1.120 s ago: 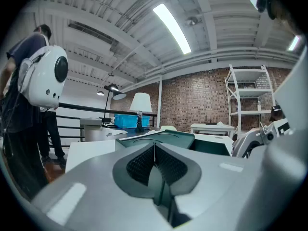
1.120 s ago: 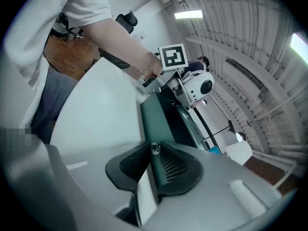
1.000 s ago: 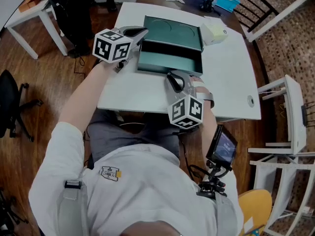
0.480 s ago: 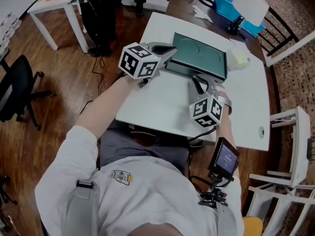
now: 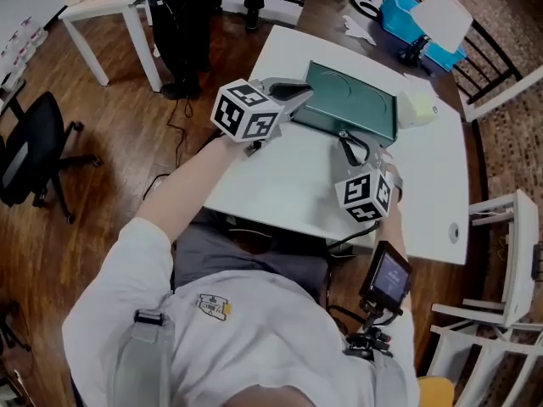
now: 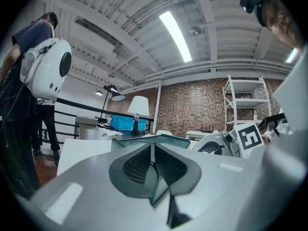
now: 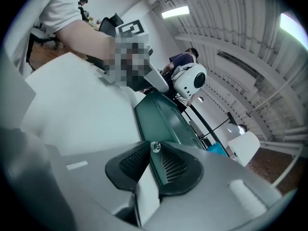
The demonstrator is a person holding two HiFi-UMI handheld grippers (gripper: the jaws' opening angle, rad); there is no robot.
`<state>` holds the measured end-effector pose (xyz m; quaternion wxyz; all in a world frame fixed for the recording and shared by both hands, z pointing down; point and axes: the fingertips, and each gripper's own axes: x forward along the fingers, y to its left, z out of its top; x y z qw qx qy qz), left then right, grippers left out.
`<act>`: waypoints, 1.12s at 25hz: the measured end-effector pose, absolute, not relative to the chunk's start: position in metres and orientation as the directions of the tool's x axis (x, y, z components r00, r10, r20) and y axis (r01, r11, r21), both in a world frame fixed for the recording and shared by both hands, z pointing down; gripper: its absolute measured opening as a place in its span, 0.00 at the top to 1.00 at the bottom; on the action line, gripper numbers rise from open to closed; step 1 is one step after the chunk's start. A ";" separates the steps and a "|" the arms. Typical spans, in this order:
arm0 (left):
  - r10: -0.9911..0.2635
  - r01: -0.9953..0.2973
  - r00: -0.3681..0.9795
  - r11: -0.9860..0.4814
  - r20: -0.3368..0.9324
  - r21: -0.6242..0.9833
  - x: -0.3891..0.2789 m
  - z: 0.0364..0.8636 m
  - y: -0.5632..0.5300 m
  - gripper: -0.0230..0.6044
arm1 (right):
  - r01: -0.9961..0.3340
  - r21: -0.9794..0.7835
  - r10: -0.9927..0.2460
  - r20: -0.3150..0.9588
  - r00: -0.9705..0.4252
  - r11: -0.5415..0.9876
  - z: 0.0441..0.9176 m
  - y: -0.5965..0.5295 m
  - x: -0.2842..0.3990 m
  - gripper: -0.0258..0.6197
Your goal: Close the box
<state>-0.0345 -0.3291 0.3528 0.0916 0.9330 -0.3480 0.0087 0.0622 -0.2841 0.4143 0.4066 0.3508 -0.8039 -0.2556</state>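
Head view shows, nearest, the right hand-held gripper (image 5: 349, 145) with its jaws together on nothing, tips at the 6 o'clock edge of the dark green box (image 5: 356, 104) on the white bench (image 5: 288, 185). The left hand-held gripper (image 5: 293, 92), likewise pressed together and empty, sits at the box's 9 o'clock corner; whether either tip touches the lid is unclear. The lid looks flat, down or almost down, so the step in hand seems to be seating it. To do that well, I would press straight down with the closed tips along the near edge while the left one braces the corner, so the box does not slide toward 12 o'clock or nudge the pale block (image 5: 417, 107) just beside it at 3 o'clock.
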 end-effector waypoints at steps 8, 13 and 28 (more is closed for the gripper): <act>-0.556 -0.554 0.830 -0.817 0.038 0.162 -0.020 0.345 -0.235 0.96 | -0.706 0.127 -0.711 0.252 -0.657 0.697 0.377 -0.236 0.128 0.93; -0.517 -0.529 0.846 -0.844 0.132 0.084 -0.001 0.366 -0.197 0.97 | -0.683 -0.077 -0.673 0.125 -0.729 0.726 0.363 -0.217 0.154 0.96; -0.526 -0.541 0.837 -0.837 0.151 0.086 0.000 0.369 -0.197 0.97 | -0.644 -0.097 -0.624 0.175 -0.762 0.759 0.373 -0.214 0.146 0.96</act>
